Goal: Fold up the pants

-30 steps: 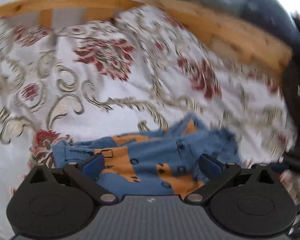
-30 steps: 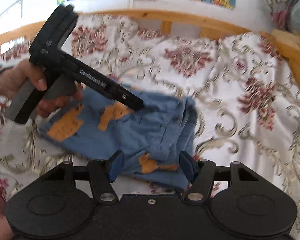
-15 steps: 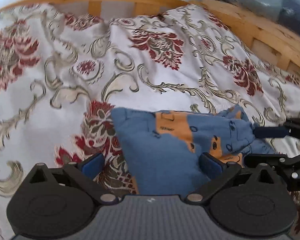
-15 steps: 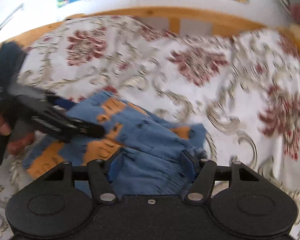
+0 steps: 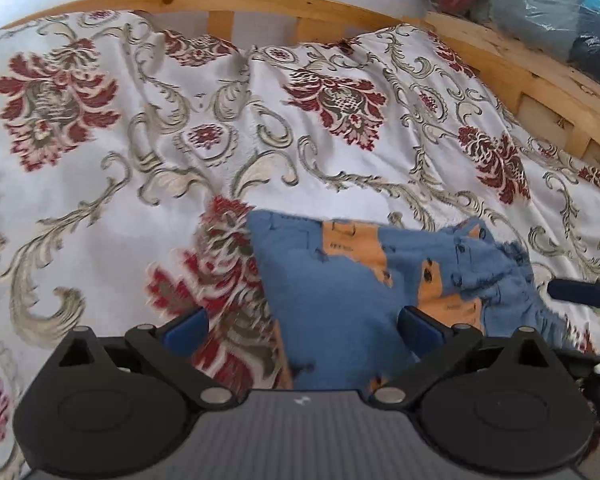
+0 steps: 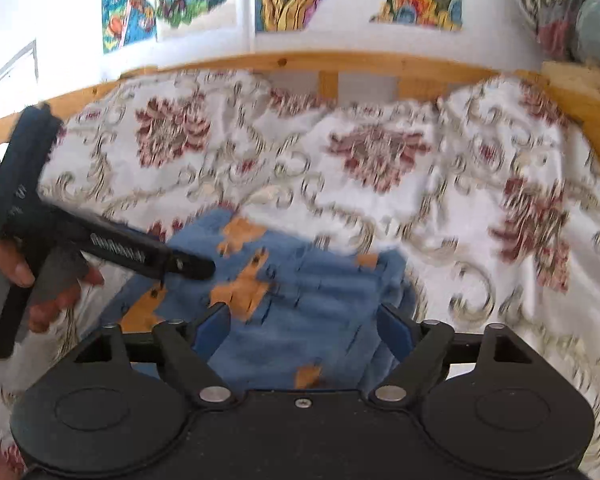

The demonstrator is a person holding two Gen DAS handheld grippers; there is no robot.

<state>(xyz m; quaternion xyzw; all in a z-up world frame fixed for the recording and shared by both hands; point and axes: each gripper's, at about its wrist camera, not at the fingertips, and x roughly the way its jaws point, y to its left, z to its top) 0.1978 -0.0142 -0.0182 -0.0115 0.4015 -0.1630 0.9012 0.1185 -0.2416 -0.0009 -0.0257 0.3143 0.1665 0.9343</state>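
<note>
Both grippers now hover with their jaws spread apart and nothing between them, which is the main change: a second ago the left gripper (image 5: 302, 326) was swinging across the bedspread (image 5: 148, 152) in blur, and half a second ago it had only just arrived over the pants' left edge. The pants (image 5: 340, 280), blue with orange patches, lie bunched in a compact, roughly folded bundle at the lower centre of the left wrist view, resting on the floral bedspread. In the right wrist view the right gripper (image 6: 302, 326) sits just above the near edge of the pants (image 6: 312, 300), while the other tool reaches in from the middle left, held by a hand (image 6: 40, 280), its tip over the cloth.

Judging from this, the fold looks largely made, and the tools seem placed either to tidy the bundle or take one more fold; the right side of the bundle looks rumpled.

White lettering runs along the arm of the tool seen in the right wrist view, but blur makes it unreadable now. Small dark print on an orange patch is too fine to read. Colourful cartoon posters (image 6: 168, 0) at the upper left show no legible words.
</note>
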